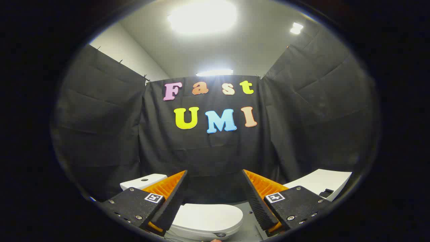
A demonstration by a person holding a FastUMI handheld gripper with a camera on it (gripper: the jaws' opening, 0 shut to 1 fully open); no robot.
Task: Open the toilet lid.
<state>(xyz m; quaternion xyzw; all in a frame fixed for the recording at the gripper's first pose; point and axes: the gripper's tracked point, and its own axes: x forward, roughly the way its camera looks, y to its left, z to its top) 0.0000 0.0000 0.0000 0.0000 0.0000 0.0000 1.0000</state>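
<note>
Both fingers of the gripper (215, 198) are spread wide and hold nothing, with the shut toilet lid (206, 216) lying low between them, its long side running left to right

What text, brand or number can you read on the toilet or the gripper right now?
Toilet lid: no text readable; the small round part at its front edge is too small to tell.
Gripper, fingers open, lid just ahead between them: square marker tags, patterns, no words.
</note>
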